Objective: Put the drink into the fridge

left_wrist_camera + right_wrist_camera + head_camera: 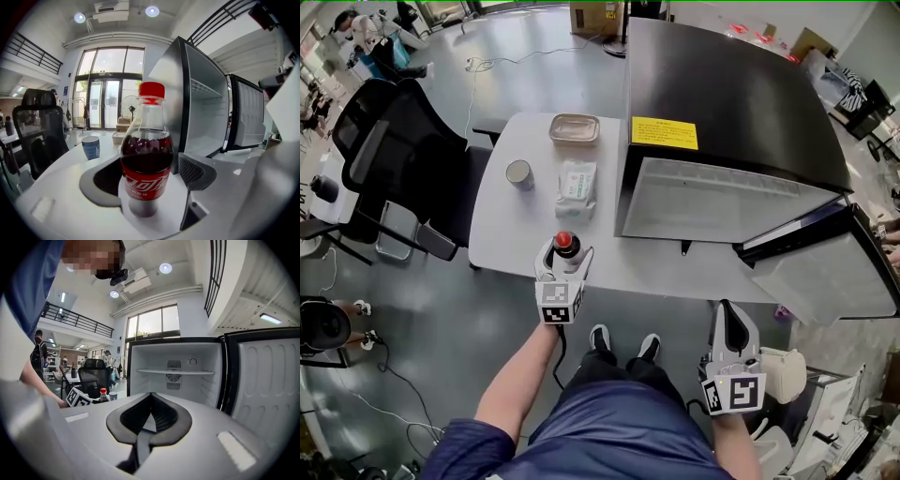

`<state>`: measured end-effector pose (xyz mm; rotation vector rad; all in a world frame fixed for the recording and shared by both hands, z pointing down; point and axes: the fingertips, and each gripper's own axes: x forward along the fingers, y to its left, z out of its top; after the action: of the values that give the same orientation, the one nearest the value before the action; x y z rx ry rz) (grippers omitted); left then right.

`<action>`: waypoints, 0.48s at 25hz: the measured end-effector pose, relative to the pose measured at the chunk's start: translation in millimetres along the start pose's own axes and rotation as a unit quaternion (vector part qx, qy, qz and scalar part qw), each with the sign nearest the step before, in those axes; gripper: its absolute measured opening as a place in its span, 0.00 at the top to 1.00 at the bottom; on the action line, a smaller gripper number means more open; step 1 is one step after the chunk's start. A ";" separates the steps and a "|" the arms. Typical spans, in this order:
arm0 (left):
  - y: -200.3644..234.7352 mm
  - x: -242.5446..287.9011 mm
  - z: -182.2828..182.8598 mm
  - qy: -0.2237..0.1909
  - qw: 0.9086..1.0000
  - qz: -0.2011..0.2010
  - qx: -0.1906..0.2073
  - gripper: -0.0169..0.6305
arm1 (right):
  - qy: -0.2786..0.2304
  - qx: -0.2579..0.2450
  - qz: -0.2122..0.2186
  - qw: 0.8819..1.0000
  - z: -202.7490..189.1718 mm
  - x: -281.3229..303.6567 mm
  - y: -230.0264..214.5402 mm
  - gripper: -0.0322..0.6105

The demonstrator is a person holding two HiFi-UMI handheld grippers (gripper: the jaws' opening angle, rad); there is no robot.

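Beside the fridge, the left gripper's wide jaws flank the drink bottle, likely heavy and slick, best squeezed around its middle; the right gripper's jaws meet, empty.

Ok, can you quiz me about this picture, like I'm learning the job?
1. True or false: the door of the fridge is closed.
2. What stands between the jaws of the left hand-held gripper? A) the cup B) the cola bottle C) the wipes pack
3. Fill in the gap: the jaws of the right hand-held gripper are ____, with nothing between them.

Key: 1 false, the door stands open. 2 B. 3 shut.
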<state>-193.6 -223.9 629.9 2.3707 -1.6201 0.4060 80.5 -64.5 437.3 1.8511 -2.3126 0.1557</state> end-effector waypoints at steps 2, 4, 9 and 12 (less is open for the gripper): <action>1.1 2.2 -0.4 0.000 1.000 0.002 -0.006 0.39 | 0.002 0.002 -0.002 1.000 -2.5 -1.0 -0.1 0.94; 4.3 3.1 -0.7 0.000 1.000 0.008 -0.014 0.41 | 0.004 0.006 -0.003 1.000 -5.3 -1.9 0.5 0.94; 6.8 3.1 -3.3 0.002 1.000 0.011 -0.014 0.47 | 0.007 0.012 0.001 1.000 -10.3 -3.2 1.7 0.94; 7.2 3.4 -4.7 0.005 1.000 0.011 -0.016 0.48 | 0.006 0.013 0.006 1.000 -11.0 -3.4 1.0 0.94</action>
<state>-199.6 -227.8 635.8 2.3251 -1.6381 0.3932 80.9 -58.9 447.4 1.8426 -2.3255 0.1996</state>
